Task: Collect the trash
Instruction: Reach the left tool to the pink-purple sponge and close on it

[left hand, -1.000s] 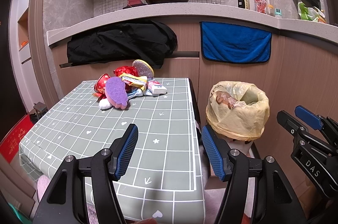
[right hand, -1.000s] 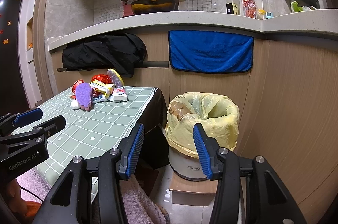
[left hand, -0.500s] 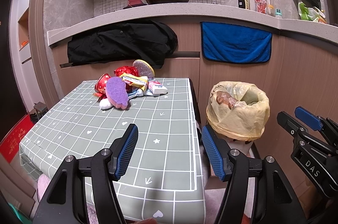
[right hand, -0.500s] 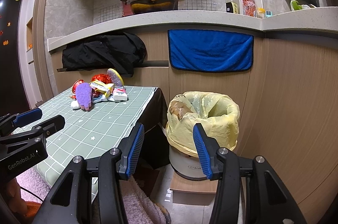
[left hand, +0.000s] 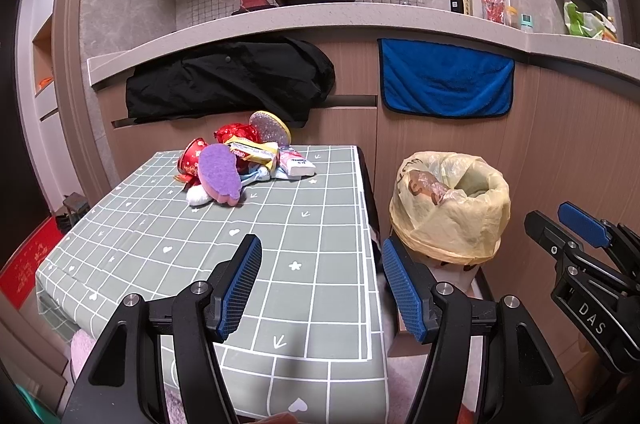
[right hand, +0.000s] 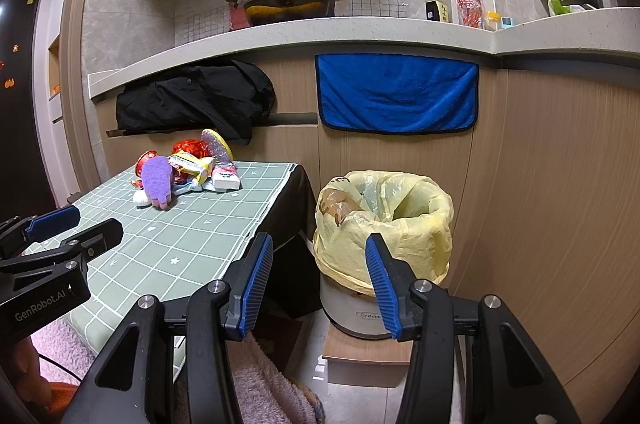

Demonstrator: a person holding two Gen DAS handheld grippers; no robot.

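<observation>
Grippers: left [left hand: 320, 288] and right [right hand: 318, 288], both spread wide, empty. Trash [left hand: 244, 160] heaped at far end of table [left hand: 280, 264], well apart from both. Bin [right hand: 384, 216] beside table, yellow-lined.

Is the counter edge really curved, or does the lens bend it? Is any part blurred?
Left wrist view: the counter edge bows from fisheye distortion, corners are dark, the trash pile is sharp. Right wrist view: same bowing, the bin bag is sharp, no blur or strong glare.
</observation>
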